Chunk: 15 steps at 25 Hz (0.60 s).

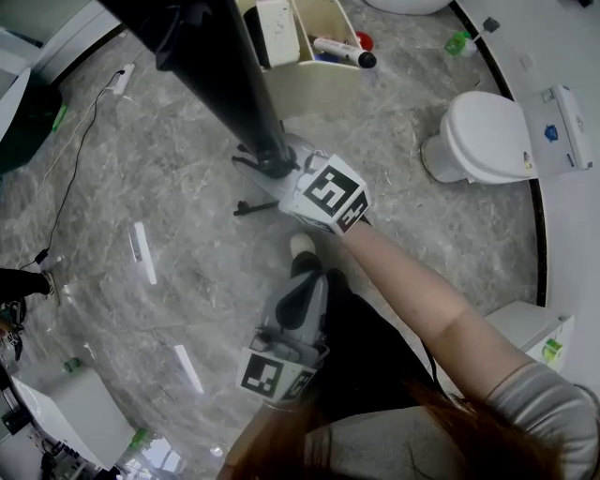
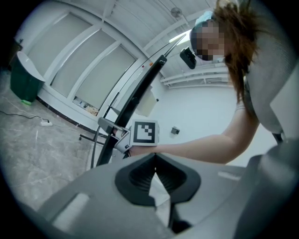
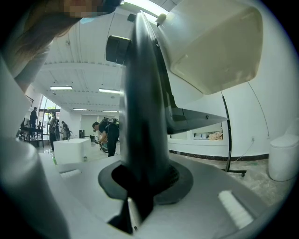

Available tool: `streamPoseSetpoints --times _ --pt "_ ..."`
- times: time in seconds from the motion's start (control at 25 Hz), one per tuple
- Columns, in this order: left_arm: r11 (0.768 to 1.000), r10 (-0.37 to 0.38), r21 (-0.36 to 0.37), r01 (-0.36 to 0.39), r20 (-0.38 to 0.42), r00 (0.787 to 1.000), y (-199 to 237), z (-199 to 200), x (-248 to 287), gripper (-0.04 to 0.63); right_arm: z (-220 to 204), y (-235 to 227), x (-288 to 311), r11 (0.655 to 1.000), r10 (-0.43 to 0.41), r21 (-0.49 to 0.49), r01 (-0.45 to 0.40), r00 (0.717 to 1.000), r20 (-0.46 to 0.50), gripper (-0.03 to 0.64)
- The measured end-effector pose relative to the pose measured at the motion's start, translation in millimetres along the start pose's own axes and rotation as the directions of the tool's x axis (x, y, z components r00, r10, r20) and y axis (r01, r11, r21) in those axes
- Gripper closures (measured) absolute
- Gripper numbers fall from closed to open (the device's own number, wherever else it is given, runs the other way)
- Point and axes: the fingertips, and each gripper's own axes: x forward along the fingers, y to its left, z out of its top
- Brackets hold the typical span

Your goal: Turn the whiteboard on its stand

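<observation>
The whiteboard (image 1: pixel 211 66) shows edge-on as a thick black bar slanting from the upper left down to the middle. My right gripper (image 1: pixel 286 167) is shut on its lower black edge, with the marker cube (image 1: pixel 328 194) just behind. In the right gripper view the black edge (image 3: pixel 140 107) rises straight out of the jaws (image 3: pixel 144 176), and the beige pen tray (image 3: pixel 215 42) hangs above. My left gripper (image 1: pixel 312 279) hangs lower, close to the person's body and apart from the board. Its jaws (image 2: pixel 155 161) meet with nothing held. From there I see the board (image 2: pixel 140 91) and the right gripper (image 2: pixel 117 140) on it.
The beige tray (image 1: pixel 323 84) carries an eraser (image 1: pixel 278 28) and markers (image 1: pixel 342 49). A black stand foot (image 1: pixel 251 207) lies on the marble floor. A white round bin (image 1: pixel 478 136) stands at right, a power strip with a cable (image 1: pixel 122 80) at left, and white boxes (image 1: pixel 66 412) at the lower corners.
</observation>
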Motion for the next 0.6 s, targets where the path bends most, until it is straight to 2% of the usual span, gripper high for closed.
streamPoseSetpoints --times 0.24,0.36,0.6 --pt "1.0 0.028 0.007 -0.028 -0.027 0.999 -10 -7 -10 0.594 -2 13 -11 1.0 -0.008 0.007 0.008 1.0 -0.003 0.548" --pt "0.999 0.035 -0.013 -0.035 -0.022 0.999 -9 -7 -15 0.594 -1 24 -15 1.0 -0.019 0.002 0.019 1.0 0.003 0.548" --pt "0.999 0.01 -0.044 -0.011 -0.03 1.0 -19 -21 -26 0.594 -2 44 -25 0.999 -0.038 -0.01 0.038 0.999 0.014 0.549"
